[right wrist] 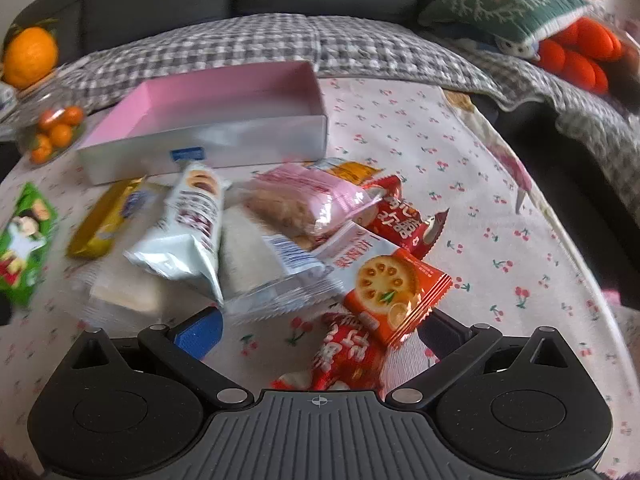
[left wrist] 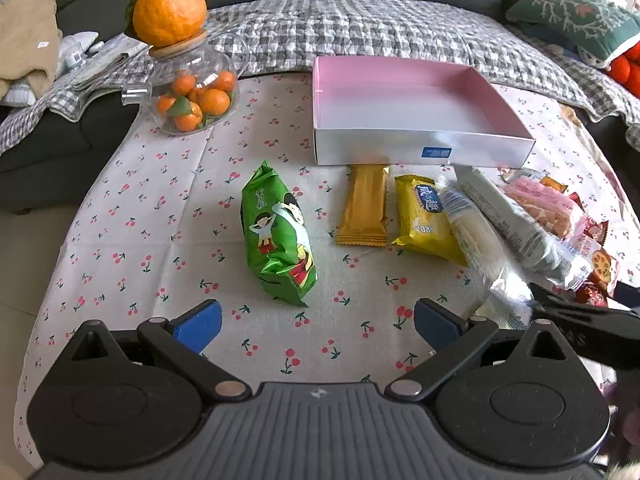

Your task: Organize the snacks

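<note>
A shallow box (left wrist: 404, 142) with a pink inside stands on the cherry-print tablecloth (left wrist: 160, 220), with nothing in it. In front of it lie a green snack bag (left wrist: 278, 236), a gold wafer bar (left wrist: 365, 204), a yellow biscuit pack (left wrist: 424, 218) and a heap of white and pink packets (left wrist: 520, 224). My left gripper (left wrist: 318, 324) hangs open just short of the green bag, holding nothing. In the right wrist view the box (right wrist: 208, 148) lies behind the heap. My right gripper (right wrist: 318, 330) is open; a red candy wrapper (right wrist: 344, 360) lies between its fingers and an orange cracker pack (right wrist: 396, 292) just ahead.
A glass jar of small oranges (left wrist: 192, 96) topped by a big orange (left wrist: 170, 10) stands at the table's back left. A grey sofa with a checked blanket (left wrist: 360, 28) and a green cushion (right wrist: 504, 8) runs behind the table. The right gripper's body (left wrist: 580, 320) shows at the left view's right edge.
</note>
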The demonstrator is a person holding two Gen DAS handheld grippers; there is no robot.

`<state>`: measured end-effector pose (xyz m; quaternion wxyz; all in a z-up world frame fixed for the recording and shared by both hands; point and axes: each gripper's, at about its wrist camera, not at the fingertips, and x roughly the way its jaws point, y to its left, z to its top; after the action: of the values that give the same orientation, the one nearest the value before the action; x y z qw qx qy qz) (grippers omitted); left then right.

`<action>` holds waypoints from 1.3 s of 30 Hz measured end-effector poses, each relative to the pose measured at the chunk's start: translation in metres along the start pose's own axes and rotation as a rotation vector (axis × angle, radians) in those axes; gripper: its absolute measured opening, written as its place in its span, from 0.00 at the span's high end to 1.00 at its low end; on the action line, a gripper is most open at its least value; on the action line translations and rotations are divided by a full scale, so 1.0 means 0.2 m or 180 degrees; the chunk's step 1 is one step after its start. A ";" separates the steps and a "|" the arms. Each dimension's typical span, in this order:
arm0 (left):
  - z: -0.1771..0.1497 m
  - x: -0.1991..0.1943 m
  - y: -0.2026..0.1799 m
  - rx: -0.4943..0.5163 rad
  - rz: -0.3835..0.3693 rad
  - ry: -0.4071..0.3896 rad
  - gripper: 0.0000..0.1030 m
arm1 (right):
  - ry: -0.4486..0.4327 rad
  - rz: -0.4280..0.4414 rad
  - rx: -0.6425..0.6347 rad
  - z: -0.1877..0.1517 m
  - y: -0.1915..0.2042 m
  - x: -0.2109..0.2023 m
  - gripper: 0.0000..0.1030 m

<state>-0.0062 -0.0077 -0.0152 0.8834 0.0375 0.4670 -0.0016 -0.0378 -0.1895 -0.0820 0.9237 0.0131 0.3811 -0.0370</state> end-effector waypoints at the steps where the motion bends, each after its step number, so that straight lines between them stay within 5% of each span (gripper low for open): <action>1: 0.00 0.00 0.00 0.0007 0.0005 0.0007 0.01 | 0.0014 0.0027 0.0003 0.01 0.00 -0.03 0.00; 39: -0.02 0.06 0.00 -0.0019 0.0012 0.0163 0.01 | 0.0176 0.0226 -0.0386 0.17 0.09 -0.25 0.00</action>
<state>-0.0033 -0.0071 -0.0272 0.8713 0.0359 0.4894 0.0024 -0.0476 -0.1702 -0.0218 0.9127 -0.0283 0.4073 0.0193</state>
